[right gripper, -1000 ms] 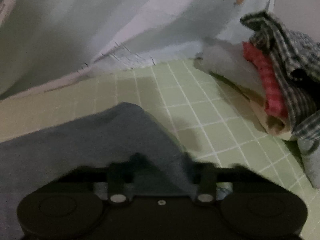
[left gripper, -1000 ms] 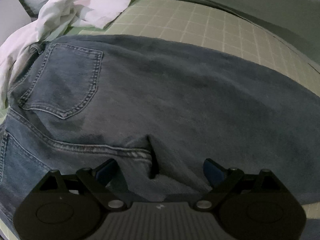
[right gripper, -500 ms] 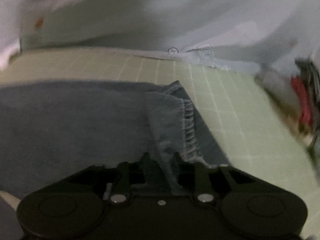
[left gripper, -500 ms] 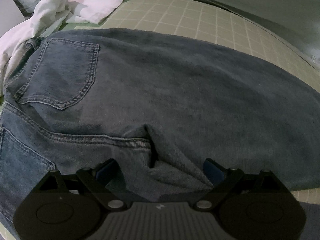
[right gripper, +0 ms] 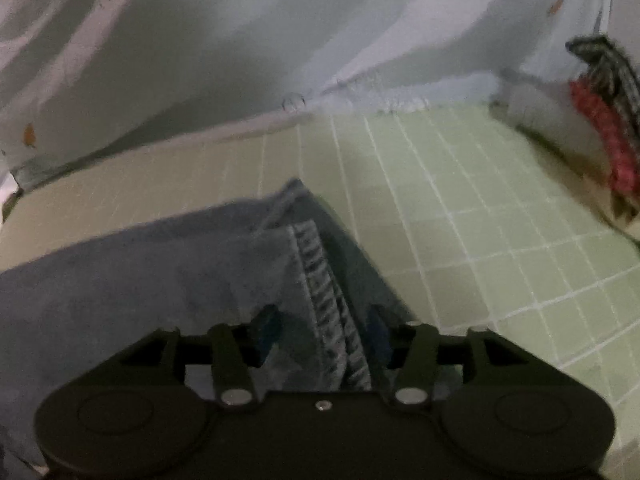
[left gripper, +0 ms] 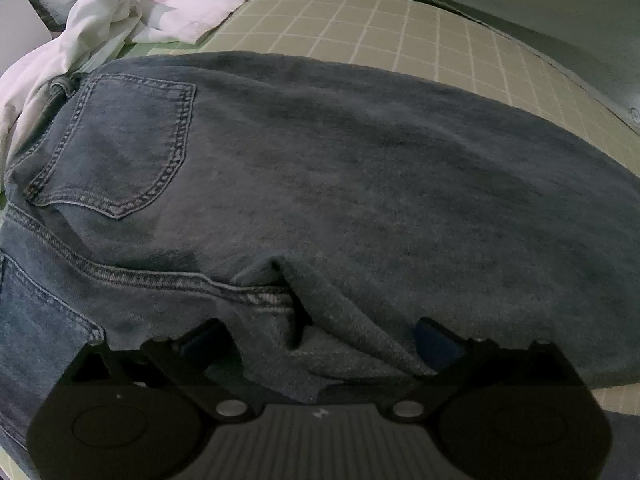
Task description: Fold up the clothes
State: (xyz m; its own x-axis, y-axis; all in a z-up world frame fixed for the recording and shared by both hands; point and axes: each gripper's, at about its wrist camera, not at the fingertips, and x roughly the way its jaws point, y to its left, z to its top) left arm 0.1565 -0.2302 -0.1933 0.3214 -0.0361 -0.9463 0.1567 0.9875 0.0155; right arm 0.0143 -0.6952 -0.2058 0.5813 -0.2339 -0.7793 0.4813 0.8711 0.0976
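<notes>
A clothes-folding work surface indoors, of an unclear kind of room: a green cutting mat point(right gripper: 500, 248) with a white grid covers the table, blue jeans point(left gripper: 340, 184) spread on it, a crumpled white garment point(left gripper: 132, 12) and a pile of checked clothes point(right gripper: 604, 112) at its edges.

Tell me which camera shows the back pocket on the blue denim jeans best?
The left wrist view. There the stitched back pocket of the blue denim jeans lies flat, sharp and fully in view. The right wrist view shows only a blurred leg end with its stitched hem, no pocket.
</notes>
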